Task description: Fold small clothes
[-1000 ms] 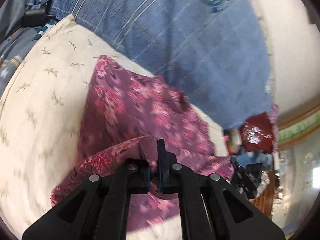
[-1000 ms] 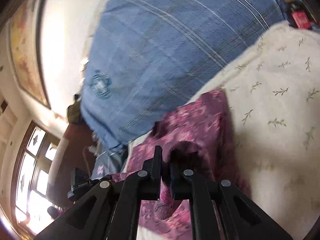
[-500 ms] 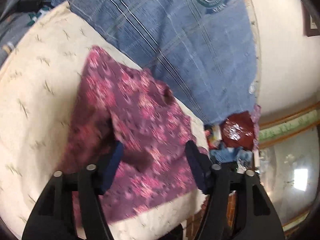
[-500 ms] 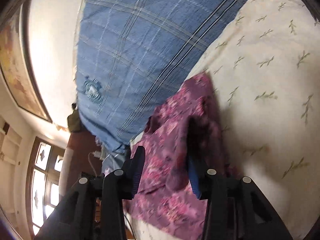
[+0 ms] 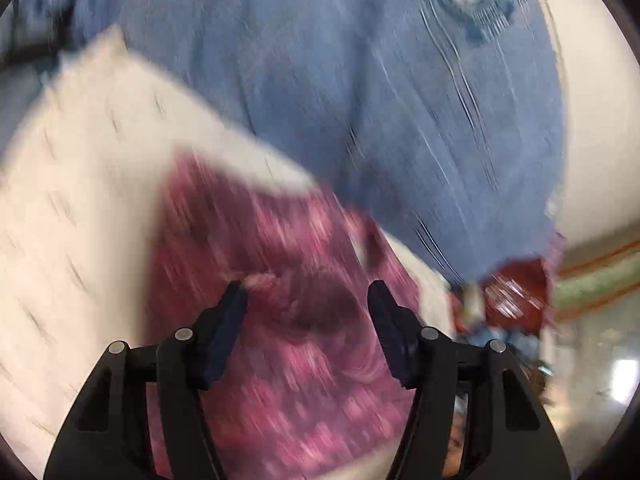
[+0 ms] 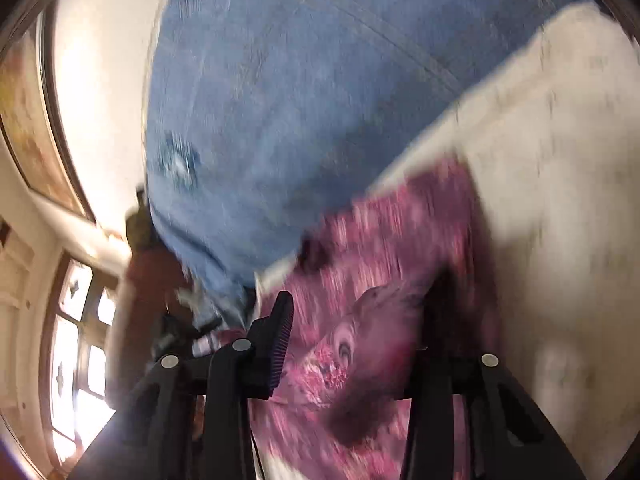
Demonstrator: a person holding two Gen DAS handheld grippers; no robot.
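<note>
A purple floral garment (image 5: 280, 240) lies folded on the cream sheet, blurred by motion. My left gripper (image 5: 306, 300) hovers over its near part with the jaws apart and closing; a raised fold of the cloth sits in the gap, and neither pad presses on it. In the right wrist view the same garment (image 6: 400, 240) stretches away from my right gripper (image 6: 356, 312). Those jaws are also apart and closing, with a rumpled bump of cloth between them that no pad touches. Part of the right finger is lost in shadow.
A cream sheet with small sprigs (image 5: 80, 180) carries the garment. A blue checked blanket (image 5: 360, 100) rises right behind it. A dark red bundle (image 5: 516, 284) and clutter lie past the bed's edge. A bright window (image 6: 80, 340) is at the lower left.
Both grippers were shut on the garment's edge a second ago; they have let go and opened. The garment has dropped flat onto the sheet, and both grippers have shifted over it.
</note>
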